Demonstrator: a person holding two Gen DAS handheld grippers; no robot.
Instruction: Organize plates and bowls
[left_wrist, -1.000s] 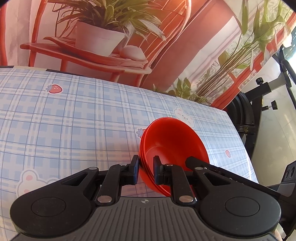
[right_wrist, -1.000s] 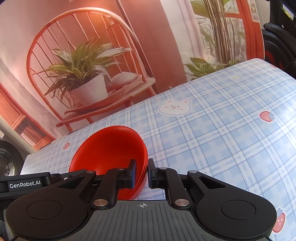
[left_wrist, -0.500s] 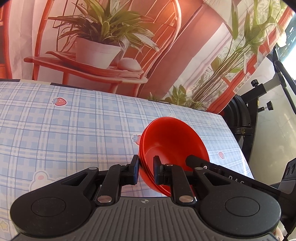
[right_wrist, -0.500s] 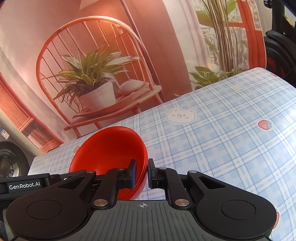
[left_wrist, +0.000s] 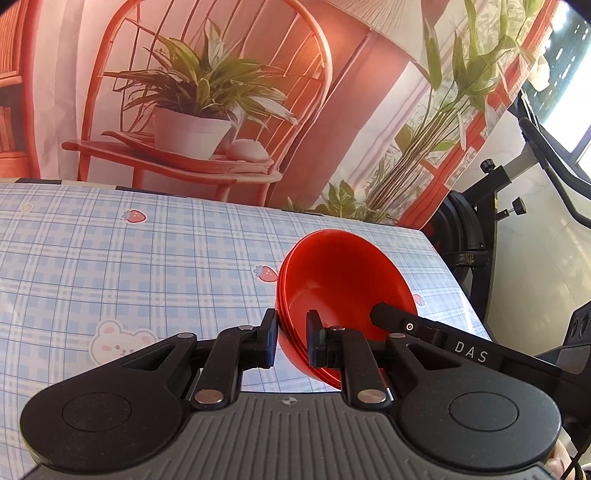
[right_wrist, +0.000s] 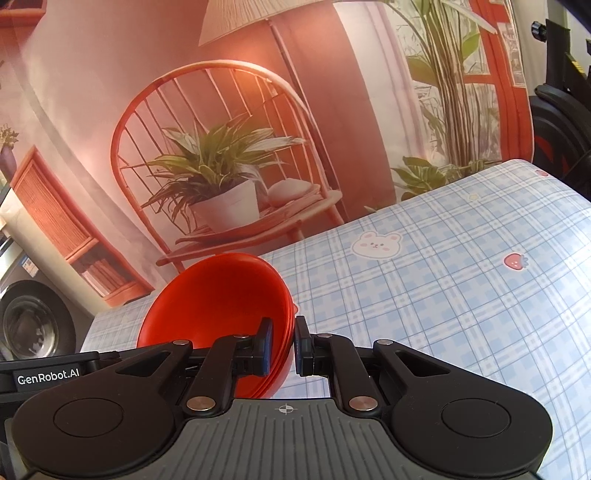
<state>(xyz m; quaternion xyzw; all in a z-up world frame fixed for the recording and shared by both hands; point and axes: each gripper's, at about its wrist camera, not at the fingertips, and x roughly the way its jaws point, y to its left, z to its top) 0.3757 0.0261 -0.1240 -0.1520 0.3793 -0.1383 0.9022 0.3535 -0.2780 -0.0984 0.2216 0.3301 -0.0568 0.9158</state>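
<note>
The stack of round red plastic bowls (left_wrist: 343, 280) I hold looks smooth and glossy, catching the light along its rims. My matt black plastic left gripper (left_wrist: 291, 338) and right gripper (right_wrist: 282, 345) carry small shiny metal pivot pins. Beneath the bowls, the blue plaid tablecloth (right_wrist: 461, 295) has a slick, faintly sheeny, wipe-clean look.

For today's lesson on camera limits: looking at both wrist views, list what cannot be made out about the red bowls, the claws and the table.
- Number of stacked red bowls: rim lines too fine in either view.
- Bowls' underside, and whether it clears the checked tablecloth: hidden by the bowls and claw bodies.
- Near table edge: covered by the left claw and right claw housings.
- Other plates or bowls: none in frame.
- The person's hands: behind the cameras.
</note>
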